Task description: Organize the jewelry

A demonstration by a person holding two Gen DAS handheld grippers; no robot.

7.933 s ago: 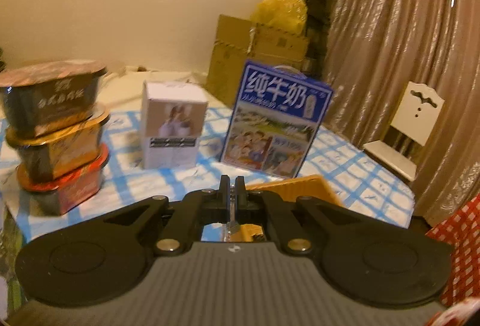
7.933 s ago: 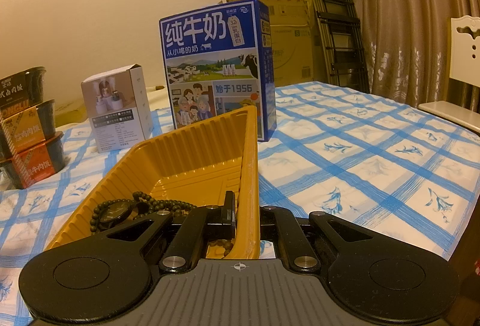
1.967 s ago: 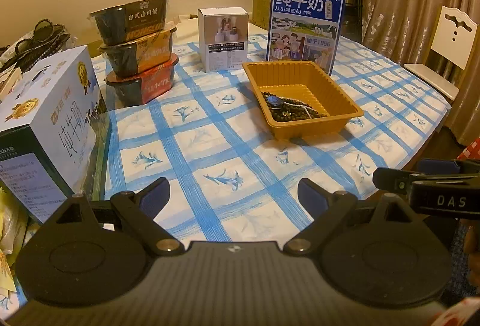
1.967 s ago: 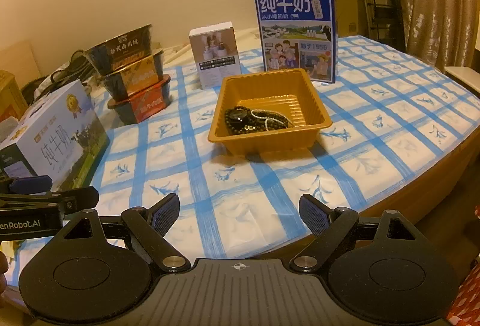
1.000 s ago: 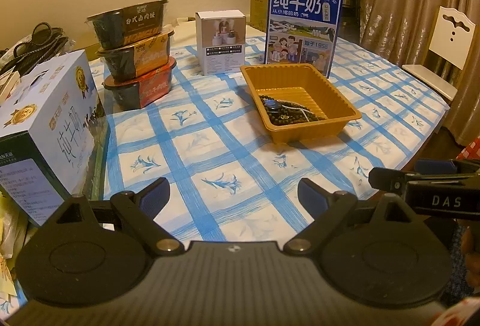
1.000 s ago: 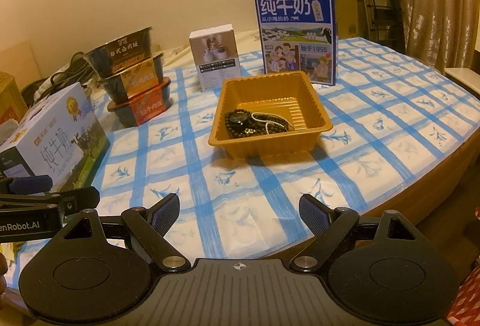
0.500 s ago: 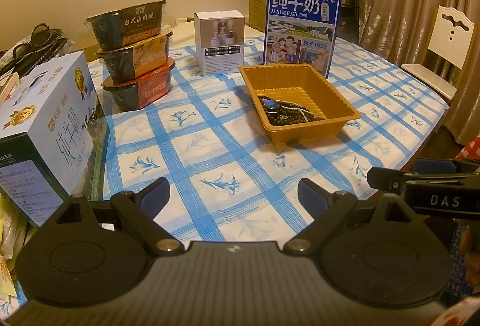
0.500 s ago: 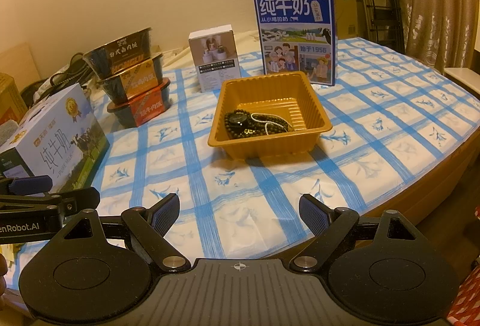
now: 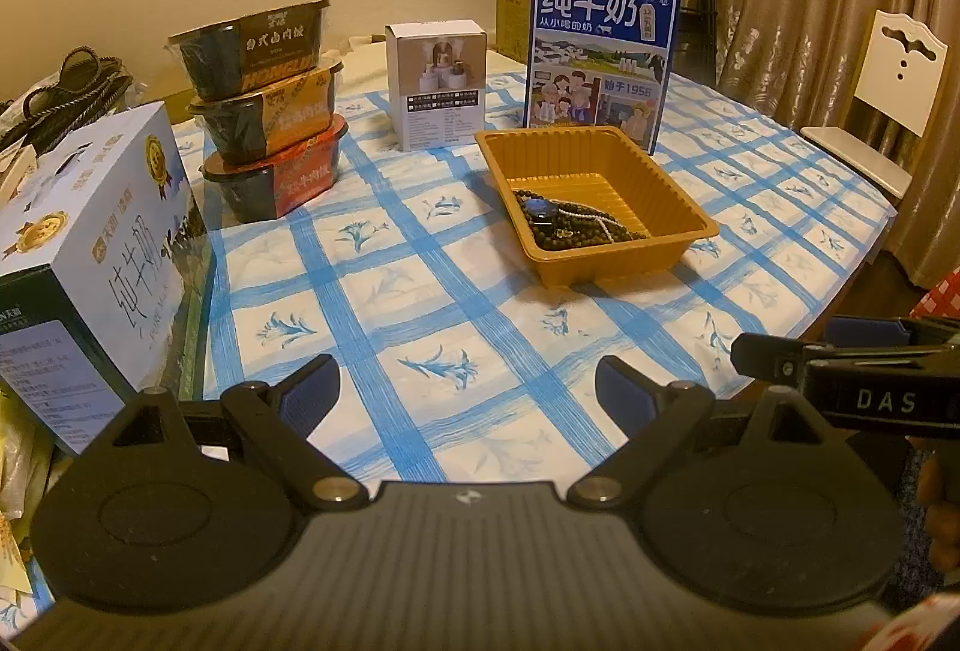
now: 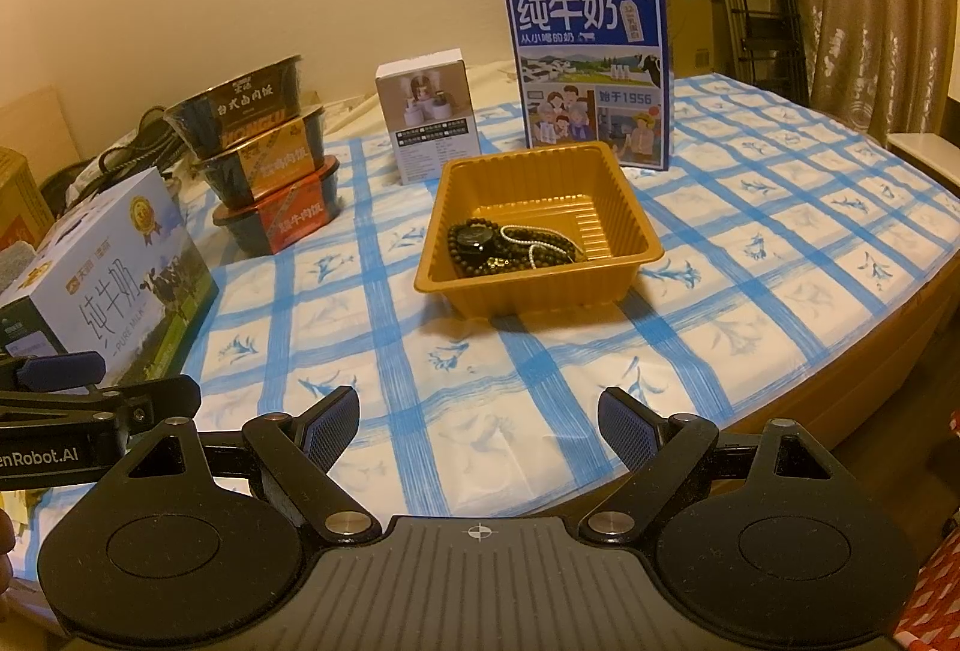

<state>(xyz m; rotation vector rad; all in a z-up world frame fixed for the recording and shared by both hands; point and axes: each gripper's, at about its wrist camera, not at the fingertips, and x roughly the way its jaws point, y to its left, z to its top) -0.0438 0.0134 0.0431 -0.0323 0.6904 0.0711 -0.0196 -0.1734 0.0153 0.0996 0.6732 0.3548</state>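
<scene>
Jewelry [image 10: 513, 248] lies heaped in the orange tray [image 10: 627, 198] on the counter [image 10: 540, 411], well ahead of me. Both my grippers, left [image 9: 468, 390] and right [image 10: 479, 426], hang with jaws wide, empty (sorting looks finished); next, perhaps nothing.

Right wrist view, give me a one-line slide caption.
Open right tongs face an orange tray holding beaded bracelets on the blue-checked tablecloth, blue milk carton behind.
</scene>
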